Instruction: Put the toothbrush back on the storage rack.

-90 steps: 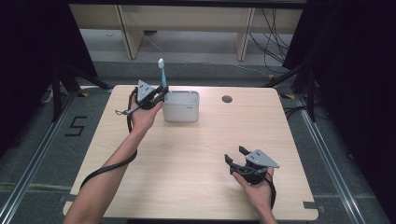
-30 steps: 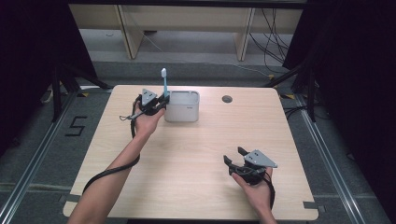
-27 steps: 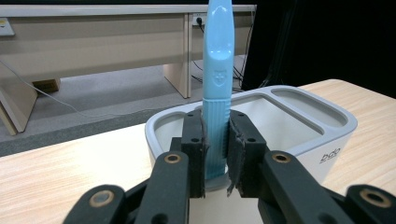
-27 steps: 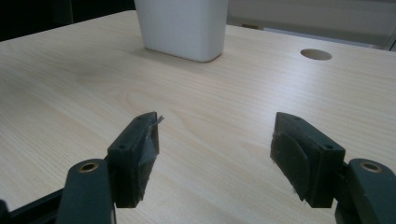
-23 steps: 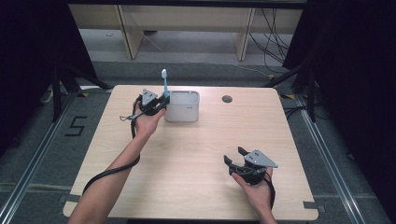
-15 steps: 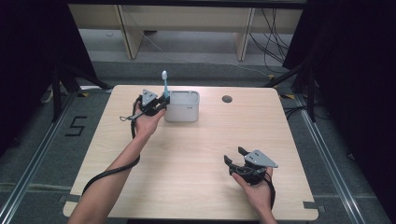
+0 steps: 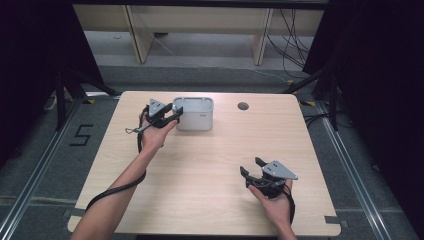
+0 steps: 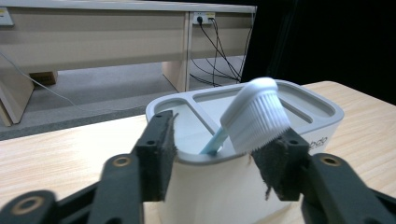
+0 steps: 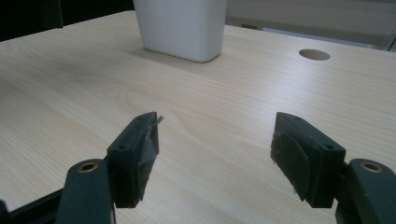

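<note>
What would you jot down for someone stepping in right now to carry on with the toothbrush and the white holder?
Left tool: open, its jaws have just been opening; they stand either side of the white holder, gripping nothing.
Right tool: open and empty, low over the near right part of the table.
Toothbrush: standing in the holder, leaning, bristle head up above the rim.
Done: the toothbrush is in the holder and let go.
Left: probably just draw the left tool back without knocking the holder.

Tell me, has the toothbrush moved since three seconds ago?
Yes. The toothbrush has dropped down into the white holder, released as the left gripper just opened.
</note>
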Tool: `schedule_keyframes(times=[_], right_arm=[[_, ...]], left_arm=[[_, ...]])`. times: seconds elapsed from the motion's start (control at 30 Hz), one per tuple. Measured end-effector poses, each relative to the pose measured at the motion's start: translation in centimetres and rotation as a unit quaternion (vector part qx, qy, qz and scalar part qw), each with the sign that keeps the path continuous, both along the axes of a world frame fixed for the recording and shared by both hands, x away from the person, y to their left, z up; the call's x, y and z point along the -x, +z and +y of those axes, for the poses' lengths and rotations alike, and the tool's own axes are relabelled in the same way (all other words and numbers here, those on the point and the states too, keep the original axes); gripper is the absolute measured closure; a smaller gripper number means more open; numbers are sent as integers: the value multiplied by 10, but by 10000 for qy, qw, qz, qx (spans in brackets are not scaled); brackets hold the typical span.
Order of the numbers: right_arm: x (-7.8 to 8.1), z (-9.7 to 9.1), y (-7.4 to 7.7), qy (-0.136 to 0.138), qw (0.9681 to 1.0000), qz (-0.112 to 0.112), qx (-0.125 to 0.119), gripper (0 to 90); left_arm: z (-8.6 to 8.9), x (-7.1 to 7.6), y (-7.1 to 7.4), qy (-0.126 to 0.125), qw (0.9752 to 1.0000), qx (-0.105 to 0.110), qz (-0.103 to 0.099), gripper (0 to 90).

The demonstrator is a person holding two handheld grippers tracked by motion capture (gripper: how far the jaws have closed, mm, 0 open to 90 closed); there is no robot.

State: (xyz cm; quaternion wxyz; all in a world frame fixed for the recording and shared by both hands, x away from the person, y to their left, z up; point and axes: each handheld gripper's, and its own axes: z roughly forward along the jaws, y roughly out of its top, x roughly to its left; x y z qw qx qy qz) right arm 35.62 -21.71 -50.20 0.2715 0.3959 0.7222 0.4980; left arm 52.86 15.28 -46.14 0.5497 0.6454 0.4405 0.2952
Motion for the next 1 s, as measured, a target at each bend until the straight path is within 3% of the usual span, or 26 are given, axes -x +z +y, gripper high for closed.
schedule_keyframes(times=[0.1,0.23,0.27,0.4,0.47,0.5,0.67,0.7,0.77,0.93,0.97,1.0], right_arm=[[1,0,0,-54,9999,73,-46,327],[0,1,-1,31,10000,4,-37,327],[2,3,-1,-43,9997,143,-188,328],[0,1,-1,-9,10000,44,-60,328],[0,2,-1,23,9998,92,-147,328],[0,0,-1,-8,10000,17,-4,328],[1,-1,-1,-36,10000,41,-5,328],[1,1,-2,-24,9999,78,-115,328],[2,1,-1,-7,9998,164,-94,328],[2,1,-1,-25,9998,159,-96,328],[1,-1,-1,-43,10000,39,-6,328],[1,-1,-1,-22,10000,62,6,328]], left_arm=[[1,4,0,-26,10000,2,29,433],[2,9,0,-2,10000,-9,75,419],[3,10,0,-11,10000,-22,76,417],[3,16,1,-49,9999,-77,113,408],[3,20,1,-63,9998,-103,127,405],[4,23,2,-65,9998,-123,157,403],[10,34,2,-33,9995,-164,272,403],[11,36,2,-29,9995,-161,271,404],[12,41,3,-49,9995,-177,270,403],[16,56,1,-128,9993,-238,257,398],[17,59,0,-140,9992,-249,273,397],[19,63,-1,-145,9992,-251,282,397]])
